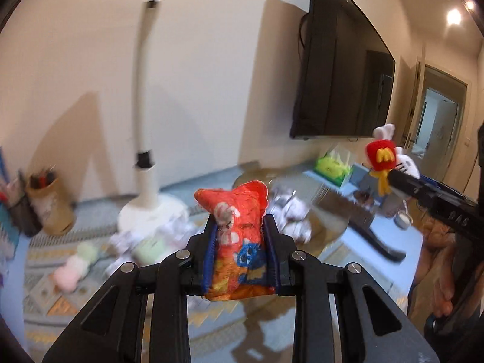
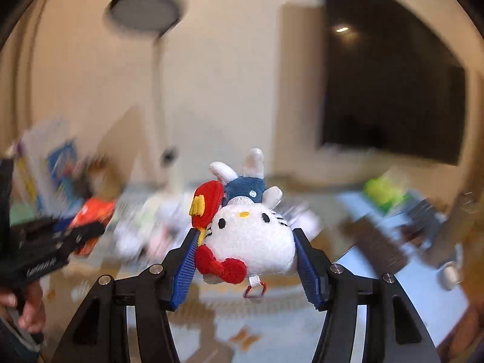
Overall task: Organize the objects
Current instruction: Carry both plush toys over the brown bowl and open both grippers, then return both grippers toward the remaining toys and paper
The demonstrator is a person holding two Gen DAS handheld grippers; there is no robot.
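Left tongs point(image 1: 240, 243) pinch the orange snack packet point(image 1: 237, 236); right tongs point(image 2: 243, 260) clamp the cat plush point(image 2: 251, 239), which may slip sideways

Snack packet point(image 1: 239, 236) between left gripper point(image 1: 240, 242) pads; plush toy point(image 2: 251, 236) between right gripper point(image 2: 245, 257) pads

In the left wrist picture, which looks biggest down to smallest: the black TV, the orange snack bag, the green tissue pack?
1. black TV
2. orange snack bag, enlarged by its nearness to the camera
3. green tissue pack
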